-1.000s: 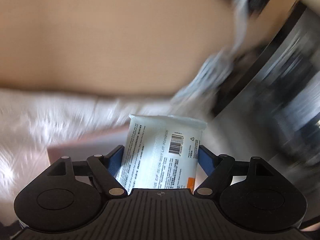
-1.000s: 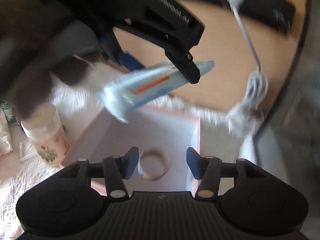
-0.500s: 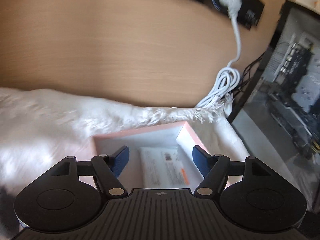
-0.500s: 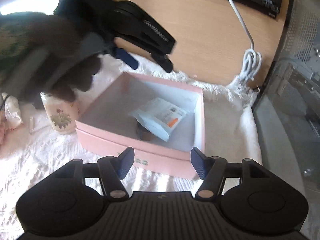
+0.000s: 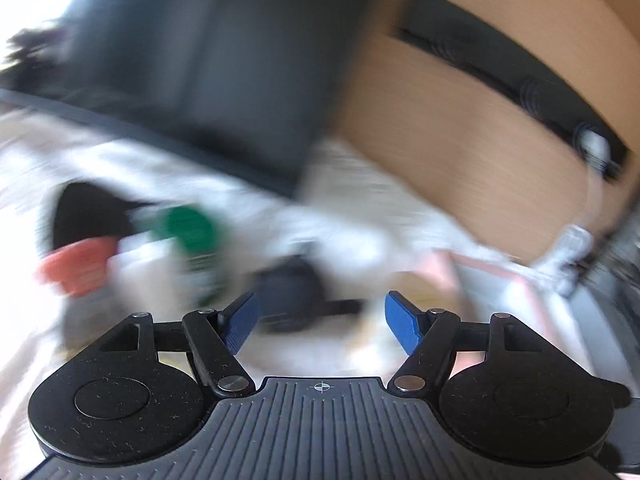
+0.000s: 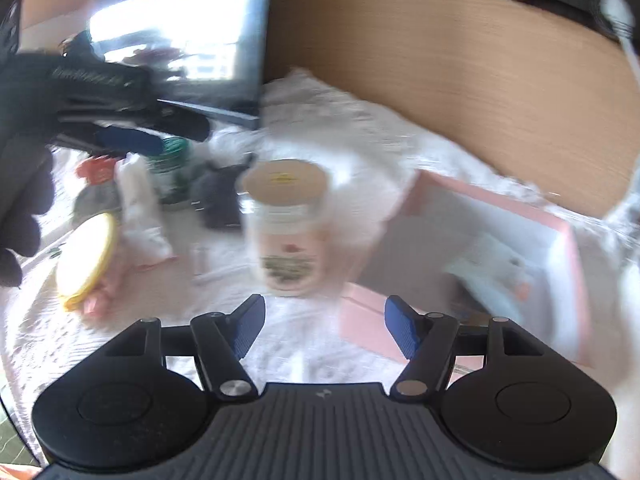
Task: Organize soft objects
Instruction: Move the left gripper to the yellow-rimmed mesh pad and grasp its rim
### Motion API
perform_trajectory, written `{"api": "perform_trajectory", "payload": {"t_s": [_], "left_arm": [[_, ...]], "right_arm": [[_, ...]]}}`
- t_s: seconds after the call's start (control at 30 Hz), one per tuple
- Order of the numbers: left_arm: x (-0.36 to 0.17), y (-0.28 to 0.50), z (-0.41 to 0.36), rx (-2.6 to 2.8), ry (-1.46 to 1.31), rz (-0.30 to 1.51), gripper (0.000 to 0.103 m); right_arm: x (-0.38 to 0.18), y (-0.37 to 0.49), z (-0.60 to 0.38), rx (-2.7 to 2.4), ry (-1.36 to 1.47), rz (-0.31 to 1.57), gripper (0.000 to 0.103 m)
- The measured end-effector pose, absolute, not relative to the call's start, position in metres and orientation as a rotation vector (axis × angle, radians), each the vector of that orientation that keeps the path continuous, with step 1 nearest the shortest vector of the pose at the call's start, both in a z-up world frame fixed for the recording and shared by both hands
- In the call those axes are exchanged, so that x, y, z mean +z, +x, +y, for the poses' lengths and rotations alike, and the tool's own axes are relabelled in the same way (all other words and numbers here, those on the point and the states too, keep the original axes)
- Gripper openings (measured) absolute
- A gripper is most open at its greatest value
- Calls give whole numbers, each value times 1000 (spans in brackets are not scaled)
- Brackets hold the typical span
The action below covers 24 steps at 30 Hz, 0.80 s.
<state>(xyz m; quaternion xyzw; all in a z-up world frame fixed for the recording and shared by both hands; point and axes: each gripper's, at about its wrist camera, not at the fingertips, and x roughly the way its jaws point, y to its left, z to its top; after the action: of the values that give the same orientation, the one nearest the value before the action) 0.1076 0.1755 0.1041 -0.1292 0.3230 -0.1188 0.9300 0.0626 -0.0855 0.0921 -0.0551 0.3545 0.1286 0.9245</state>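
Over the white cloth point(image 6: 360, 136), both tools, left tool point(image 5: 320, 316) and right tool point(image 6: 322, 320), are held released and empty; a blue-white packet point(image 6: 496, 276) is seen inside the pink box point(image 6: 568, 232).

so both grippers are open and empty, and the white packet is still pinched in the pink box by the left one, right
Not quite. The white packet lies loose in the pink box, as the right wrist view shows. The left gripper and right gripper are both open and empty.
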Motion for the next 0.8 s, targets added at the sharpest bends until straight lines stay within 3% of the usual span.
{"api": "perform_trajectory", "payload": {"t_s": [0.33,0.53,0.8], "left_arm": [[66,67,314,132,-514,692,75],[41,74,322,41,-612,772,75],[35,81,272,-183,-512,814,74]], "right_arm": [[76,59,-45,375,-172,761,67],[66,53,-39,394,-178,794,67],[64,46,-44,377,-164,811,67]]}}
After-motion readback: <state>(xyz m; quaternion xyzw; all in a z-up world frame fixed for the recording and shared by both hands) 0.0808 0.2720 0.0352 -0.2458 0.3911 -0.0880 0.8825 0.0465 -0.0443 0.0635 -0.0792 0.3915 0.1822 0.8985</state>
